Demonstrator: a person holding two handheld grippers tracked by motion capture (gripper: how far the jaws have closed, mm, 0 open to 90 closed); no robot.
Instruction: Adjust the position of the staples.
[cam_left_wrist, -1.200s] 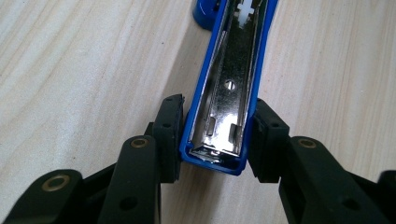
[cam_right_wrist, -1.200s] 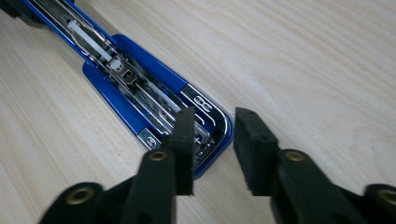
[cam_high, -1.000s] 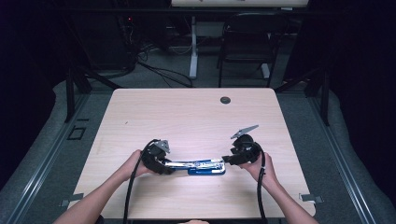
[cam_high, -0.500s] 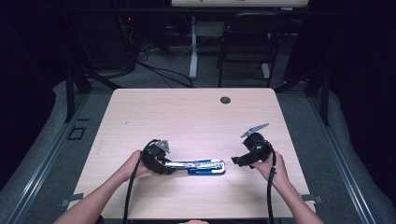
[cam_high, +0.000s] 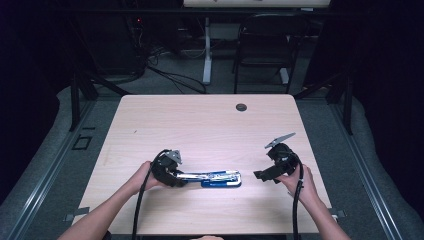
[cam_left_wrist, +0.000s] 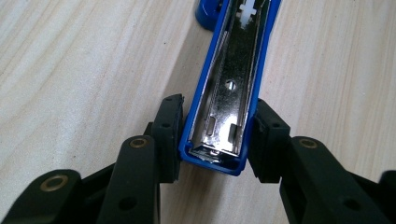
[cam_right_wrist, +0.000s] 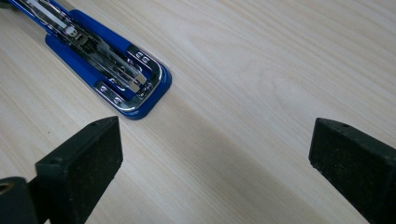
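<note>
A blue stapler (cam_high: 216, 178) with a chrome magazine lies swung open and flat on the wooden table (cam_high: 210, 125), near its front edge. My left gripper (cam_high: 183, 178) is shut on the stapler's left end. In the left gripper view the pads (cam_left_wrist: 170, 133) press both blue sides of the magazine arm (cam_left_wrist: 231, 88). My right gripper (cam_high: 260, 176) hovers a short way to the right of the stapler, open. Its jaws have just been opening, with only bare table between them (cam_right_wrist: 215, 149). The stapler's base end (cam_right_wrist: 116, 74) lies ahead of it to the left.
A dark round grommet (cam_high: 241, 107) sits in the table near its far edge. A black chair (cam_high: 265, 45) and cables stand on the floor beyond the table. Bare wood stretches across the middle and back of the table.
My right gripper has drawn back to the right, away from the stapler's right end, and its jaws have spread wide. The left gripper and the stapler have stayed put.
</note>
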